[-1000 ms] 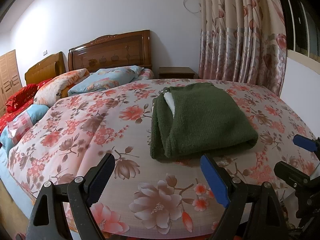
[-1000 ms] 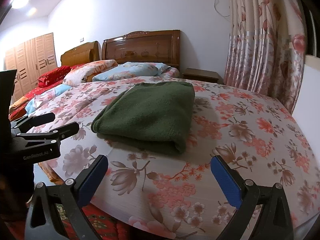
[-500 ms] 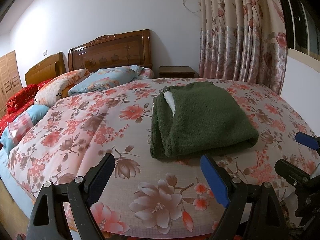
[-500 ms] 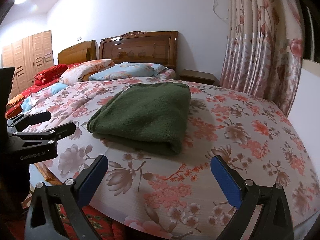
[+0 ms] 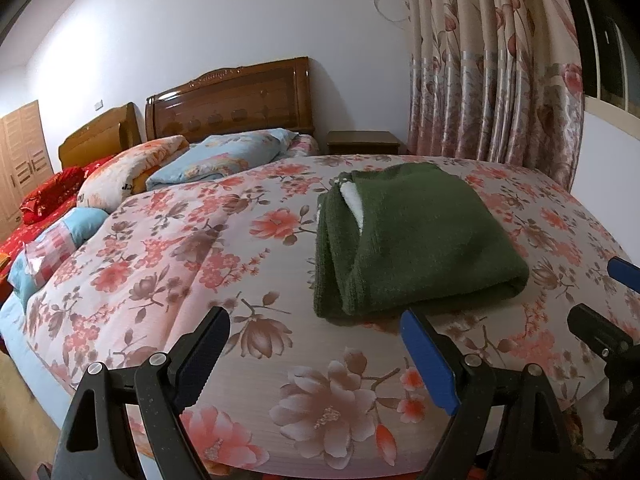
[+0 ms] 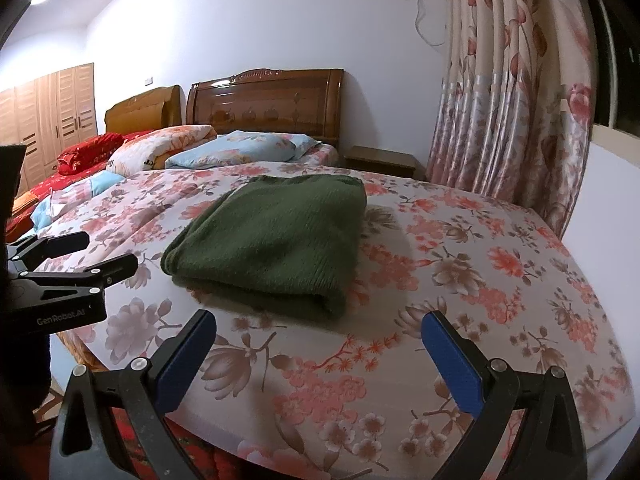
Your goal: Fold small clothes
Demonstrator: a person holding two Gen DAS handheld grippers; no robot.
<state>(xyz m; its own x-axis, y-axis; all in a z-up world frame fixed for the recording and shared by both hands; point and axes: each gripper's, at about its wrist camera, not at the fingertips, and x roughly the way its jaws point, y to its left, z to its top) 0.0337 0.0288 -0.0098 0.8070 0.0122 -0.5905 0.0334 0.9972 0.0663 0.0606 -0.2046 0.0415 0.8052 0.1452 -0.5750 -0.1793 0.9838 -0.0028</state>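
Folded green sweater (image 5: 416, 240) lies on the floral quilt (image 5: 224, 264), long axis running away, just ahead of both empty, wide-spread tongs, left gripper (image 5: 316, 344) and right gripper (image 6: 320, 344) about equally near.

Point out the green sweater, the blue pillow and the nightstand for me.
green sweater (image 6: 276, 240): right wrist view, middle of its folded top.
blue pillow (image 6: 244, 152): right wrist view, middle of its top face.
nightstand (image 5: 362, 142): left wrist view, its front edge.
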